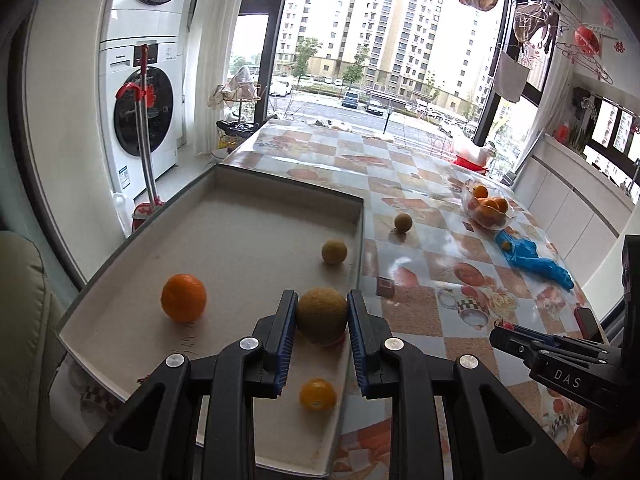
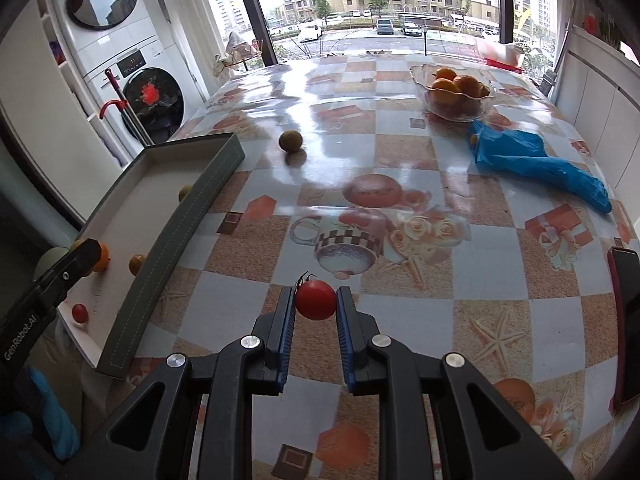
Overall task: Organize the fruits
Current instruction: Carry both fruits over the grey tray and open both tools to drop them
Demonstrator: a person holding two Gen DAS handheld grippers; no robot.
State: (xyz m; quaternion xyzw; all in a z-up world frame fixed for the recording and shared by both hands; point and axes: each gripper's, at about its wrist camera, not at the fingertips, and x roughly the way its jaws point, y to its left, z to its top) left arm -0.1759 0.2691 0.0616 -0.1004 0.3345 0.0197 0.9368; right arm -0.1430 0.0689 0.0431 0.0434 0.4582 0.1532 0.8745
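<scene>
Risk: my left gripper [image 1: 322, 314] pinches brown fruit [image 1: 321, 314], right gripper [image 2: 316, 300] pinches tomato [image 2: 315, 299]; round skins may slip, rolling past the tray [image 1: 256, 184] beneath.

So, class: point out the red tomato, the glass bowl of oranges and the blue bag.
red tomato [image 2: 315, 299], right wrist view, middle of its skin.
glass bowl [image 2: 460, 111], right wrist view, front wall.
blue bag [image 2: 532, 162], right wrist view, its middle.
</scene>
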